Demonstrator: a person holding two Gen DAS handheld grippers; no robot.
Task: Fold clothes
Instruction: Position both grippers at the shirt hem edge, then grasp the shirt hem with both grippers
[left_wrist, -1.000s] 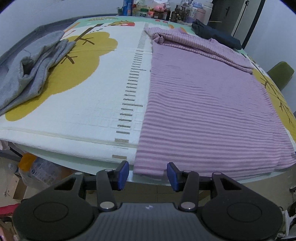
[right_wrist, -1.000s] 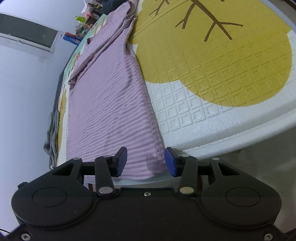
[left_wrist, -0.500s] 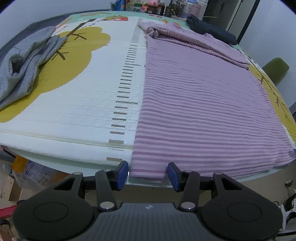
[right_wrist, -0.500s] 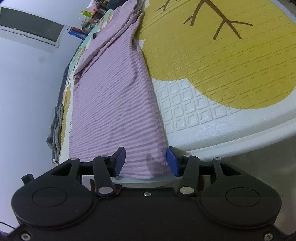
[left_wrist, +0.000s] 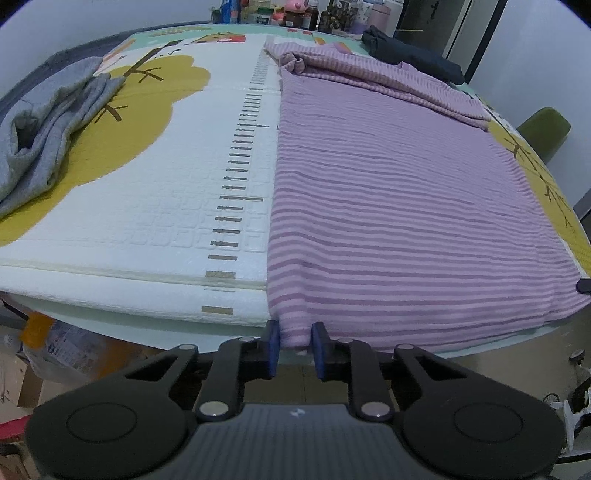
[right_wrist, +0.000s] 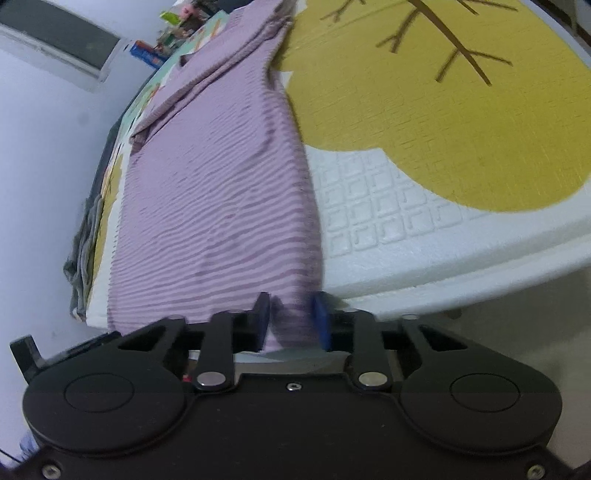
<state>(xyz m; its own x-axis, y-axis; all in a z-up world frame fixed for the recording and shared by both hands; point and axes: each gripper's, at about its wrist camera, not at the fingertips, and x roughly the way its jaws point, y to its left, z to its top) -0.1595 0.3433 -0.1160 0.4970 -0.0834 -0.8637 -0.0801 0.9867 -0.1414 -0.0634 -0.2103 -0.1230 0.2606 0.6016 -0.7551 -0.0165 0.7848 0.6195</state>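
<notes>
A purple striped shirt (left_wrist: 399, 206) is lying flat on the mat (left_wrist: 147, 206) covering the bench, its hem hanging over the near edge. The left claw (left_wrist: 294, 347) is pinching the hem's left corner, its blue pads narrowed onto the cloth. The right claw (right_wrist: 291, 321) is gripping the hem's right corner, fabric bunching between its pads; this view is blurred. The shirt's far end is lying folded over in a band. A grey garment (left_wrist: 44, 125) is sitting crumpled at the mat's left side, well apart from the shirt, and a dark garment (left_wrist: 410, 51) is lying beyond it near some bottles (left_wrist: 295, 11).
</notes>
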